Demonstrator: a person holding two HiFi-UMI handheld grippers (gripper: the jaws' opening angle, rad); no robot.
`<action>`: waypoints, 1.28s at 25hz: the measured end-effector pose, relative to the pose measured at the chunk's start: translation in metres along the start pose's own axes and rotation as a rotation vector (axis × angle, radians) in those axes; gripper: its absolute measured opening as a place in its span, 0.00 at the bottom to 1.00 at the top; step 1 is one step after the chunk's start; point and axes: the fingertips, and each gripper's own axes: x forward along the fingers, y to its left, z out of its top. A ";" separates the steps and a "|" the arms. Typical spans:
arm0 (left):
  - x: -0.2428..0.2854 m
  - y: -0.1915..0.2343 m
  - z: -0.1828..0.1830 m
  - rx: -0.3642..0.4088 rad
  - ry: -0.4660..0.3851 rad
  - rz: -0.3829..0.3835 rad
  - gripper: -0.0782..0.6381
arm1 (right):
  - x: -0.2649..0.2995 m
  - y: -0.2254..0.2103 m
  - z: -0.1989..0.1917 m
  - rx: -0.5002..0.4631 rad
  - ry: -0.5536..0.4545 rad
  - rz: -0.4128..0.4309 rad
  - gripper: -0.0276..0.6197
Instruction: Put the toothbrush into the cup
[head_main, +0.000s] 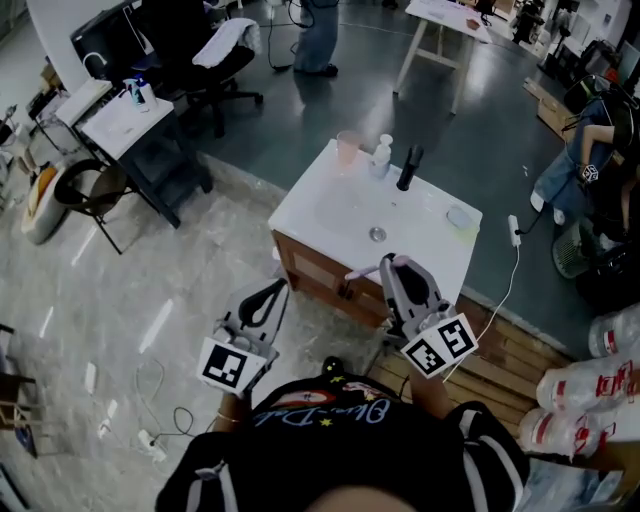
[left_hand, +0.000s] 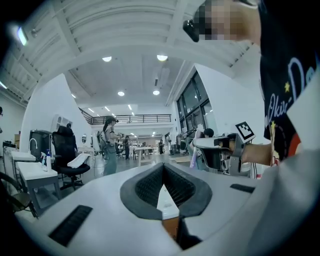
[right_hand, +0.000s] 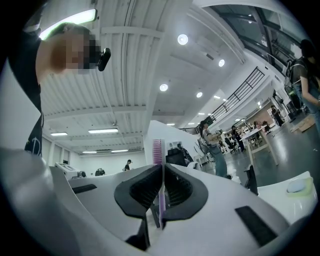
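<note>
Before you stands the cabinet (head_main: 310, 205). Along its far edge, left to right, are the cup (head_main: 347, 148), the bottle (head_main: 381, 158) and the faucet (head_main: 408, 168). The drain (head_main: 377, 234) lies nearer you than the faucet, and the dish (head_main: 461, 217) sits at the right edge. Your right gripper (head_main: 385, 264) hangs over the near edge, with the toothbrush (right_hand: 158, 150) upright between its jaws. Your left gripper (head_main: 268, 292) is to its left, over the floor (head_main: 150, 300). A desk (head_main: 120, 125) stands far left.

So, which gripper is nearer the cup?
Right. The right gripper is at the front edge of the counter, short of the cup; the left gripper is further back, off it.
</note>
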 end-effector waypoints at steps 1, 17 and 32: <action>0.008 0.000 0.000 0.004 -0.001 -0.003 0.11 | 0.002 -0.007 -0.001 0.004 0.001 -0.002 0.06; 0.060 0.028 -0.019 -0.010 0.044 -0.024 0.11 | 0.026 -0.053 -0.010 0.017 -0.010 -0.043 0.06; 0.176 0.108 -0.009 -0.014 -0.023 -0.230 0.11 | 0.107 -0.112 -0.001 -0.076 -0.030 -0.213 0.06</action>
